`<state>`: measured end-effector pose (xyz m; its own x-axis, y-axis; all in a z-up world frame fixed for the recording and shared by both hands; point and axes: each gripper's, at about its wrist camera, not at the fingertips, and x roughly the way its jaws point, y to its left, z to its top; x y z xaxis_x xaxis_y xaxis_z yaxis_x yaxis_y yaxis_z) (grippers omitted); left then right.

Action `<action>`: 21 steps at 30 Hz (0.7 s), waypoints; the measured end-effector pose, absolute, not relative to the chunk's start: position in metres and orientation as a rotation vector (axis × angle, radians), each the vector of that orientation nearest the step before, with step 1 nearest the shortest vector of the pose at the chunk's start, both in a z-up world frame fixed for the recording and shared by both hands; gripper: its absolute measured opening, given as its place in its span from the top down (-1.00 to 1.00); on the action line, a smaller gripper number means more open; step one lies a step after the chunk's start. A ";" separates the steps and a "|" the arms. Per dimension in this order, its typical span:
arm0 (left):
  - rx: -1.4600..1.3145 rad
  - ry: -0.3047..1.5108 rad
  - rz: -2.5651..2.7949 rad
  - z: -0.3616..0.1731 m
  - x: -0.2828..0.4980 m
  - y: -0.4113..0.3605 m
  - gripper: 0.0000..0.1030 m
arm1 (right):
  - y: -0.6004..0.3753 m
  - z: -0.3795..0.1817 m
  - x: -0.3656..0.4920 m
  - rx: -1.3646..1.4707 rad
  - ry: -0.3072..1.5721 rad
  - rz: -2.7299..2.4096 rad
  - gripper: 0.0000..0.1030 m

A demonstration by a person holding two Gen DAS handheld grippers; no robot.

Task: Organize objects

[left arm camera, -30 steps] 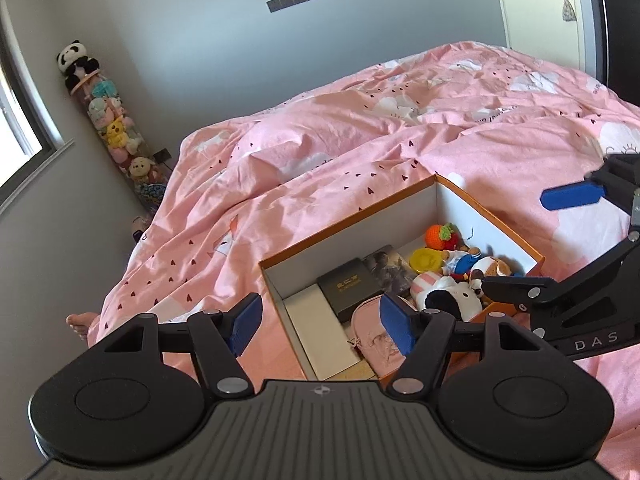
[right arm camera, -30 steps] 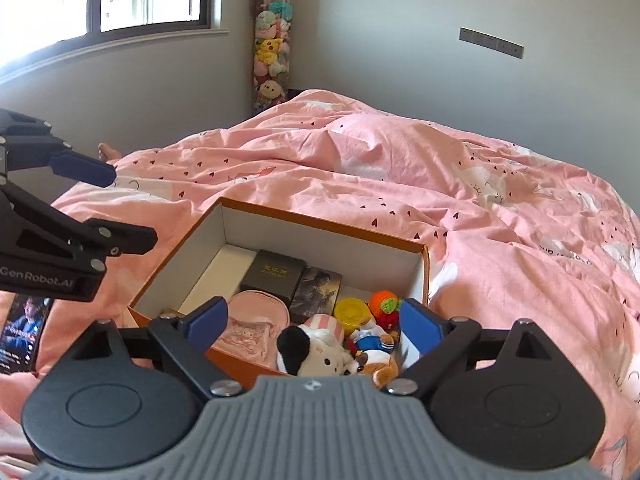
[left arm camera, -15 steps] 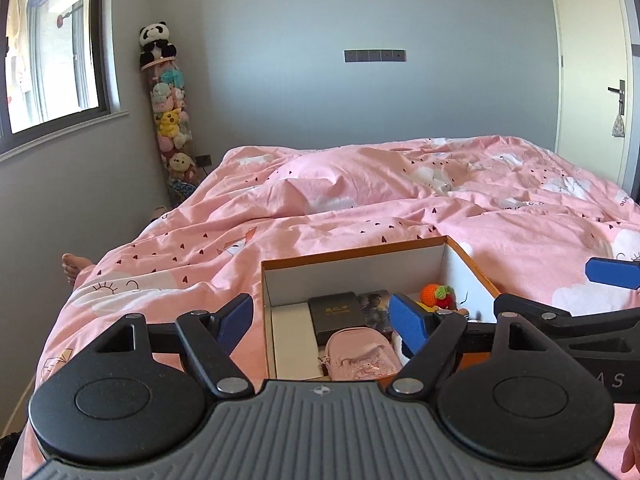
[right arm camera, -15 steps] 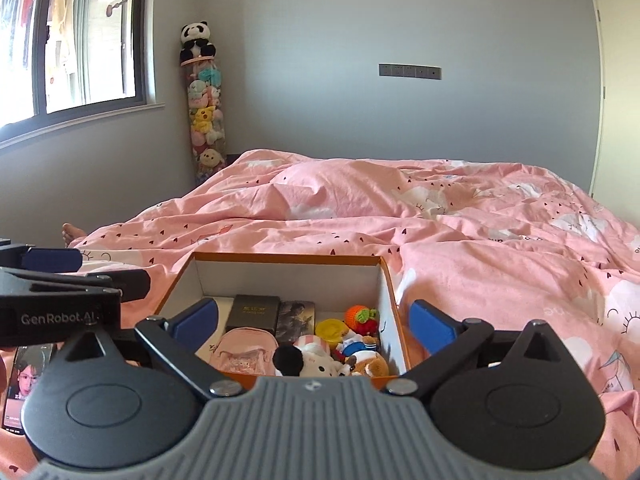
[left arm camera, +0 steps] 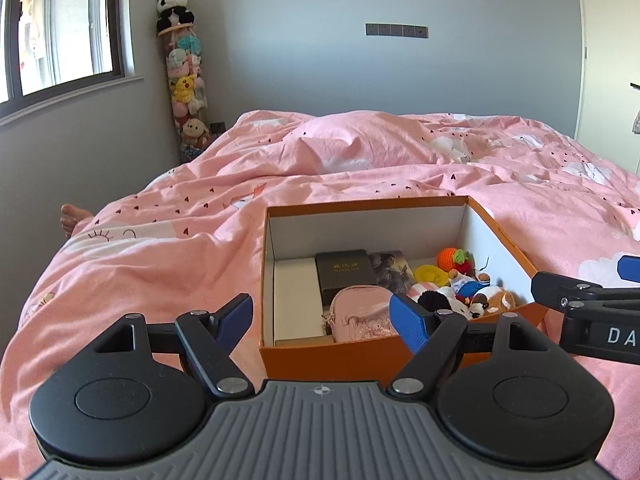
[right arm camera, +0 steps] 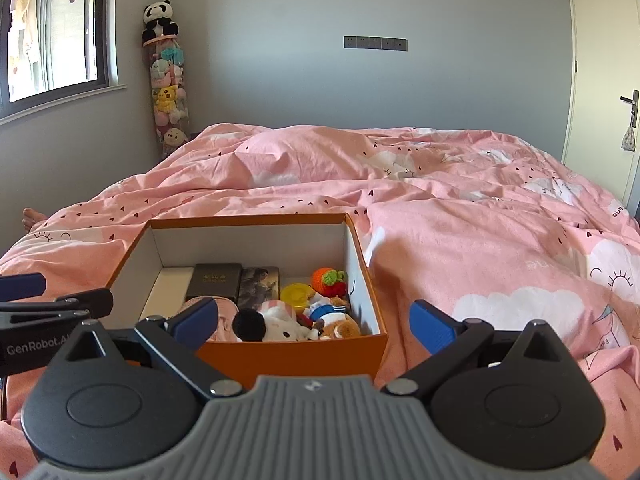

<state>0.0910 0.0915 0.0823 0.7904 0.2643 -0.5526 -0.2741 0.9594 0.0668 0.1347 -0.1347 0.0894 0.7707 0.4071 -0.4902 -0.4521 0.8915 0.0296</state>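
1. We note one orange box [right arm camera: 292, 354], lid off, resting on the pink duvet [right arm camera: 460, 240]. Its long axis runs away from both cameras.
2. Contents, left half: one pink pouch [left arm camera: 360, 312] nearest us, one black case [left arm camera: 344, 270] behind it, one printed card or booklet [left arm camera: 392, 274] touching the case on the right, and bare white floor on the far left.
3. Right half: one orange knitted fruit [right arm camera: 328, 280], one yellow round item [right arm camera: 296, 294], and a heap of small plush toys [right arm camera: 280, 324]; we count about three, but they overlap too much to be sure.
4. The left gripper [left arm camera: 322, 318] holds nothing, jaws wide apart. It is low before the box's near wall, with the pouch straight ahead between its fingers.
5. The right gripper [right arm camera: 312, 322] is likewise spread and empty; the plush heap sits dead ahead, just beyond the near wall.
6. Our judgement: the left is nearer the pouch, the right nearer the toys. Either must clear the near wall before dropping in.
7. Nothing loose shows on the duvet, so the packing looks largely done.
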 end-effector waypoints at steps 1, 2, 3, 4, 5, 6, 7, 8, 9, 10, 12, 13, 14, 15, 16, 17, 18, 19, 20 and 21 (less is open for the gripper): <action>-0.023 0.607 0.289 0.078 0.093 0.092 -0.77 | -0.134 0.088 0.136 -0.093 0.512 0.467 -0.97; -0.025 0.619 0.288 0.075 0.094 0.093 -0.77 | -0.134 0.087 0.136 -0.095 0.512 0.466 -0.97; -0.028 0.629 0.288 0.072 0.095 0.093 -0.77 | -0.134 0.085 0.136 -0.101 0.510 0.467 -0.97; -0.029 0.635 0.286 0.070 0.095 0.093 -0.77 | -0.134 0.084 0.136 -0.109 0.507 0.468 -0.97; -0.030 0.640 0.281 0.068 0.095 0.093 -0.77 | -0.133 0.083 0.135 -0.120 0.504 0.468 -0.97; -0.032 0.647 0.278 0.067 0.095 0.092 -0.77 | -0.132 0.081 0.134 -0.131 0.499 0.470 -0.97; -0.034 0.651 0.276 0.066 0.096 0.092 -0.77 | -0.132 0.080 0.133 -0.140 0.497 0.472 -0.97; -0.037 0.654 0.274 0.065 0.096 0.092 -0.77 | -0.131 0.079 0.133 -0.145 0.496 0.474 -0.97; -0.039 0.657 0.272 0.064 0.096 0.092 -0.77 | -0.131 0.079 0.133 -0.144 0.498 0.476 -0.97; -0.042 0.661 0.272 0.064 0.096 0.092 -0.77 | -0.131 0.078 0.134 -0.141 0.502 0.479 -0.97; -0.046 0.666 0.272 0.064 0.096 0.093 -0.77 | -0.131 0.077 0.134 -0.139 0.509 0.480 -0.97; -0.049 0.672 0.274 0.064 0.096 0.093 -0.77 | -0.131 0.077 0.134 -0.139 0.510 0.479 -0.97; -0.054 0.679 0.278 0.063 0.097 0.094 -0.77 | -0.132 0.077 0.134 -0.138 0.511 0.478 -0.97; -0.058 0.683 0.279 0.063 0.097 0.094 -0.77 | -0.132 0.076 0.135 -0.137 0.512 0.480 -0.97; -0.062 0.689 0.277 0.062 0.098 0.095 -0.77 | -0.132 0.076 0.135 -0.136 0.515 0.480 -0.97; -0.064 0.693 0.275 0.062 0.098 0.095 -0.77 | -0.131 0.076 0.135 -0.136 0.517 0.480 -0.97; -0.064 0.698 0.275 0.061 0.098 0.094 -0.77 | -0.131 0.076 0.135 -0.137 0.518 0.480 -0.97; -0.061 0.700 0.274 0.060 0.098 0.094 -0.77 | -0.131 0.076 0.135 -0.138 0.520 0.480 -0.97; -0.057 0.702 0.275 0.060 0.098 0.094 -0.77 | -0.130 0.075 0.135 -0.140 0.521 0.481 -0.97; -0.053 0.704 0.278 0.060 0.098 0.093 -0.77 | -0.130 0.075 0.135 -0.141 0.522 0.482 -0.97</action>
